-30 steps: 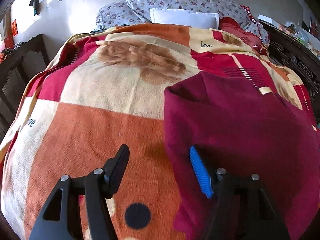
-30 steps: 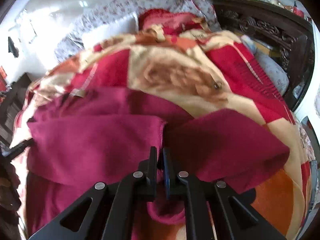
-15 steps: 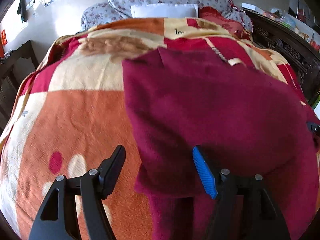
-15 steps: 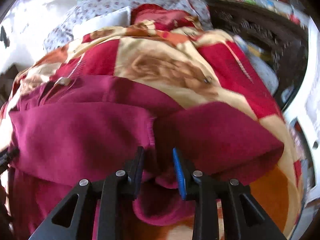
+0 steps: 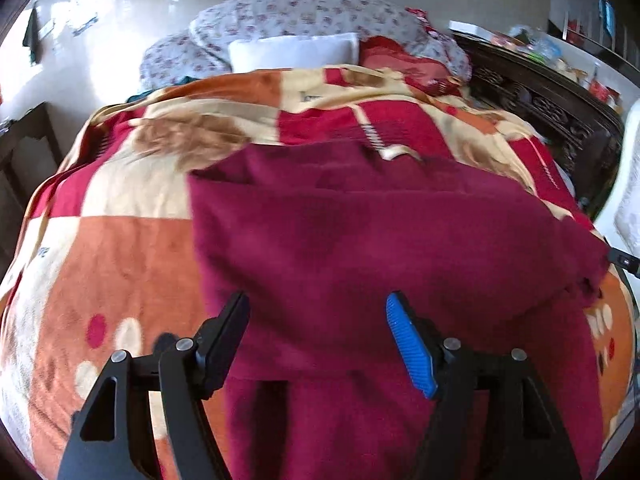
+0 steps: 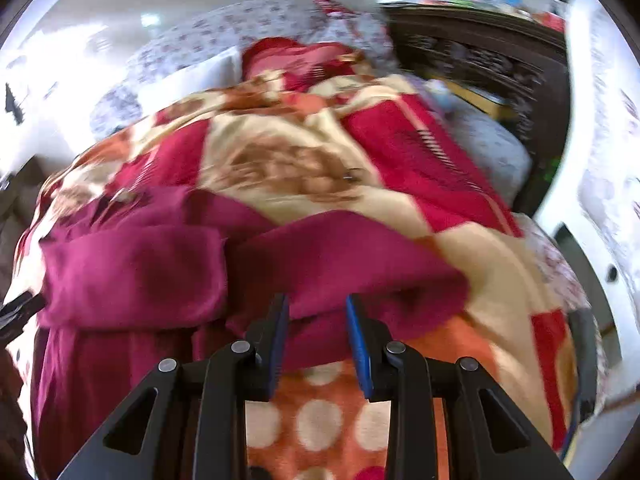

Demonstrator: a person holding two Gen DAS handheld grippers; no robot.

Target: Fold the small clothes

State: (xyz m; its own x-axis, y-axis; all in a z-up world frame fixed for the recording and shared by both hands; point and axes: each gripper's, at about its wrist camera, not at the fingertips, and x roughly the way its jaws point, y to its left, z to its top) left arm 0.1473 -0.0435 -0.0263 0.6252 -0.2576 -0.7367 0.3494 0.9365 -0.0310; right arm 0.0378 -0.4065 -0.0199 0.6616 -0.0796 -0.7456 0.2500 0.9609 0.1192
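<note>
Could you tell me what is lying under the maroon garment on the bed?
The maroon garment lies on a patterned blanket that shows all around it. Whatever sits beneath the blanket is covered.

A patchwork blanket (image 5: 120, 248) covers the bed, floral pillows (image 5: 304, 16) before a glaring pale wall (image 5: 120, 32).

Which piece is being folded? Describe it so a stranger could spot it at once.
Start at the bed with the patchwork blanket of orange, cream and red squares. Lying on the blanket, below the floral pillows, is the maroon garment, partly folded over itself. It is the only plain, single-colour dark wine-red cloth there; everything around it is patterned.
</note>
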